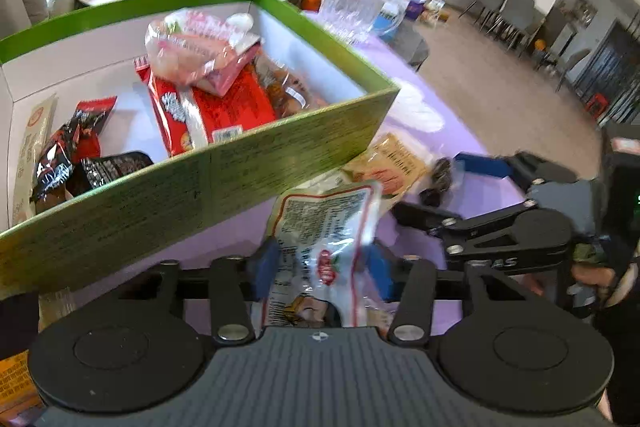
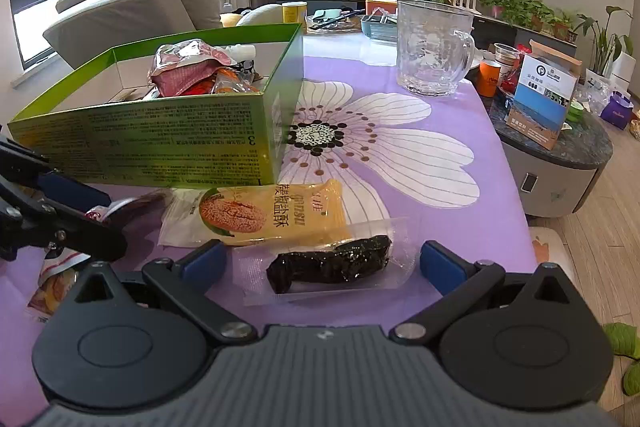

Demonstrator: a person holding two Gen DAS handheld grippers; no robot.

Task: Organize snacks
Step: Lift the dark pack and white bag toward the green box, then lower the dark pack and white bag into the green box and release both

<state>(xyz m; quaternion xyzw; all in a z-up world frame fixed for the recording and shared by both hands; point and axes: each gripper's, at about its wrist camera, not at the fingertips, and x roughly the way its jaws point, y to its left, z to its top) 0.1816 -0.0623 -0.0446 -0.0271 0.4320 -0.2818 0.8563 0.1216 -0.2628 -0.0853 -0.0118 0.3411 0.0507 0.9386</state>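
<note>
At the left of the right wrist view stands the green box [image 2: 160,143], holding packets. The left gripper [image 1: 320,263] is clamped on a clear snack bag [image 1: 324,227] just below it. At lower centre, the right gripper [image 2: 320,263] stands wide around a dark snack packet [image 2: 332,259], pads clear, a yellow packet [image 2: 256,215] just behind it.

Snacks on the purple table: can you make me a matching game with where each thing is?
Things:
1. Red snack bag
2. Yellow cracker packet
3. Dark snack in clear wrap
4. White printed packet

Places:
A. Between the left gripper's fingers
B. Inside the green box
C. Between the right gripper's open fingers
D. On the cloth beside the box

Pairs: 1-B, 2-D, 3-C, 4-A
</note>
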